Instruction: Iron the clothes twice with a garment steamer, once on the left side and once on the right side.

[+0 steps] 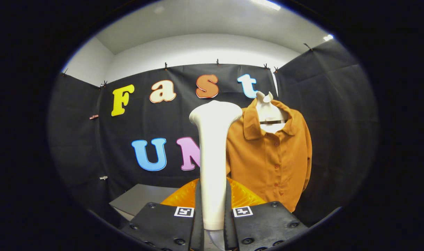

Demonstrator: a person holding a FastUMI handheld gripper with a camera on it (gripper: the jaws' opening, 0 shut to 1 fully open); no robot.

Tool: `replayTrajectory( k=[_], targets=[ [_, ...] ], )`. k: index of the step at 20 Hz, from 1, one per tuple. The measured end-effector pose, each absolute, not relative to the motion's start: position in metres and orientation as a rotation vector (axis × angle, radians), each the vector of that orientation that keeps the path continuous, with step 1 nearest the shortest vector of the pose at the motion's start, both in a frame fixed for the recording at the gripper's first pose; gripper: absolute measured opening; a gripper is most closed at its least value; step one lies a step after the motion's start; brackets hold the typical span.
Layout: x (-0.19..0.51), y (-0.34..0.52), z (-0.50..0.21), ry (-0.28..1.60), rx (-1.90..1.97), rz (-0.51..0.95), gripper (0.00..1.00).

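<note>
Clamping the white garment steamer (213, 164) by its handle, the gripper (213, 223) has both fingers pressed on either side, so the tool stands upright with its wide head at twelve o'clock. Behind the handle sits an orange translucent base (245, 197), and a grey table (142, 200) lies at ten o'clock. Beyond the fingers, toward one o'clock, the mustard shirt (271, 160) hangs on a pale hanger (267, 108), apparently untouched by the head. Best, I think, to keep the grip firm, bring the head flat against one front panel, then draw it steadily along the fabric.
</note>
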State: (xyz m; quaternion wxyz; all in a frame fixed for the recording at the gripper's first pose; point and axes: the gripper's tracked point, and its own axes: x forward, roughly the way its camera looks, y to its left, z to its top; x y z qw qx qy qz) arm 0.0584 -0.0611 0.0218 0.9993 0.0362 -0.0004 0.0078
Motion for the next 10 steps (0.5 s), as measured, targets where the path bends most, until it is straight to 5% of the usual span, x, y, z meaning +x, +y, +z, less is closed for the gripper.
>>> replayTrajectory(
  k=[10],
  targets=[
    [0.079, -0.135, 0.011, -0.107, 0.048, -0.06, 0.26]
  ],
)
